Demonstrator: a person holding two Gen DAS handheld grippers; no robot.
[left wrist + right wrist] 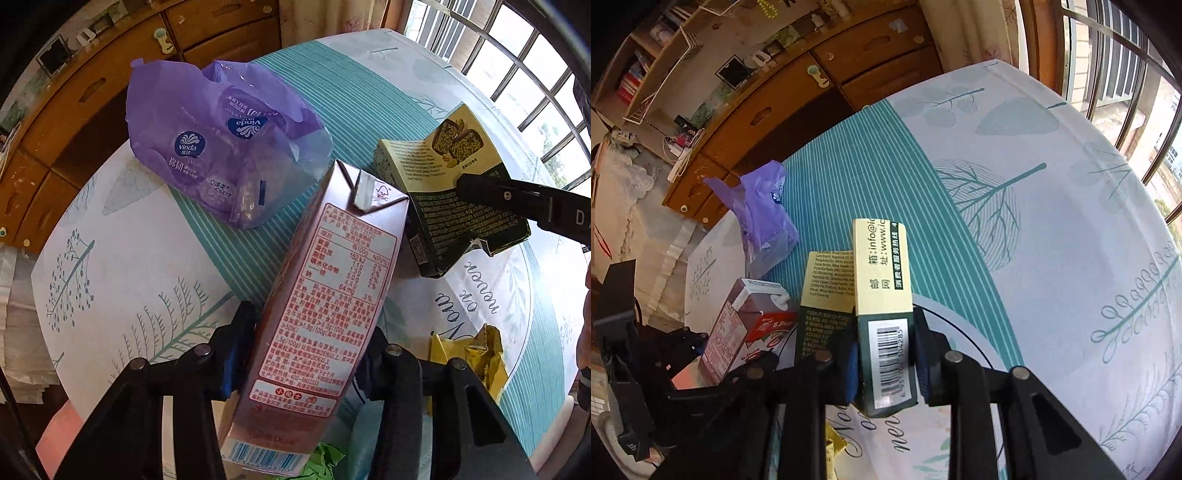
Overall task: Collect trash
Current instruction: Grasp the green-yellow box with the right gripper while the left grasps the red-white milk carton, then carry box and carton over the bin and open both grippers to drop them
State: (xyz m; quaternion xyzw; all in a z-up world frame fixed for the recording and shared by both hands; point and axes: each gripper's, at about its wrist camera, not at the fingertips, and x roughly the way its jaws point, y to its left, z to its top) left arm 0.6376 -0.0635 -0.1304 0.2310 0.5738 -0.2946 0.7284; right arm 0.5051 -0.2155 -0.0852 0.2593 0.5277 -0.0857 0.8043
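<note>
My left gripper (310, 332) is shut on a pink drink carton (321, 295) and holds it above the table; the carton also shows in the right wrist view (738, 328). My right gripper (886, 354) is shut on a dark green and cream snack box (882, 295), which also shows in the left wrist view (454, 184) with a black finger (517, 199) across it. A purple Vinda tissue wrapper (221, 147) lies on the table beyond the carton and shows in the right wrist view (764, 218). A crumpled yellow wrapper (476, 354) lies at the right.
The table wears a white and teal leaf-print cloth (1034, 221). A wooden cabinet with drawers (92, 92) stands behind it. A barred window (524, 74) is at the right. Crumpled green paper (325, 461) shows below the carton.
</note>
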